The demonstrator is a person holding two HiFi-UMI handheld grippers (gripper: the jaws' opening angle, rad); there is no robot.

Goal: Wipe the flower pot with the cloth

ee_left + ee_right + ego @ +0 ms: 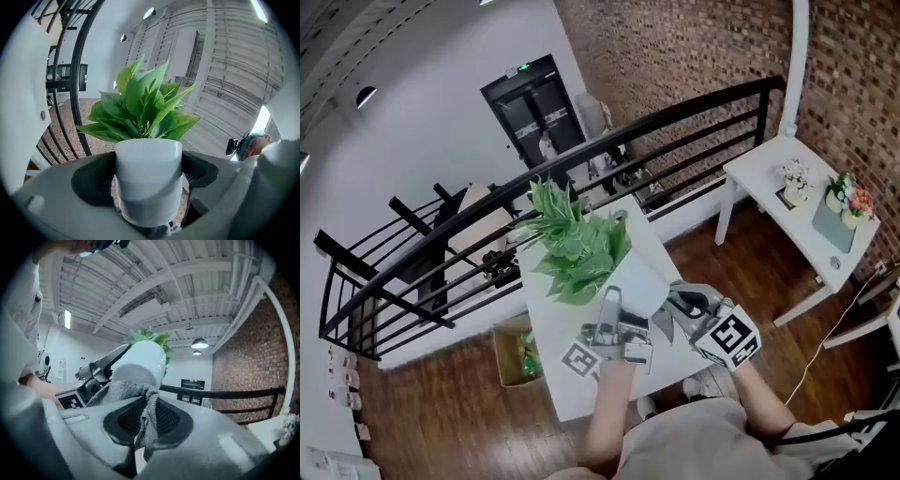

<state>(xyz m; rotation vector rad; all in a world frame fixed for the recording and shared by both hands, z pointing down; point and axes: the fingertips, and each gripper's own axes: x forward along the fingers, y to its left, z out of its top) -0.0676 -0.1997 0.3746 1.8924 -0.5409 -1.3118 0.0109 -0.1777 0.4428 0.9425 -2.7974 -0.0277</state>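
Left gripper (147,172) clamped on the white pot (639,274), tilted over the table's (558,366) near end; right gripper (140,420) pinches the cloth (125,392) at the pot's base. Open floor (441,403) flanks the table; railing (694,108) at its far edge, brick wall (675,47) beyond.

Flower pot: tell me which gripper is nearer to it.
Left. The left gripper clamps the flower pot between its pads, holding it tilted. The right gripper, shut on the cloth, sits beside the pot's base, the cloth seemingly touching it.
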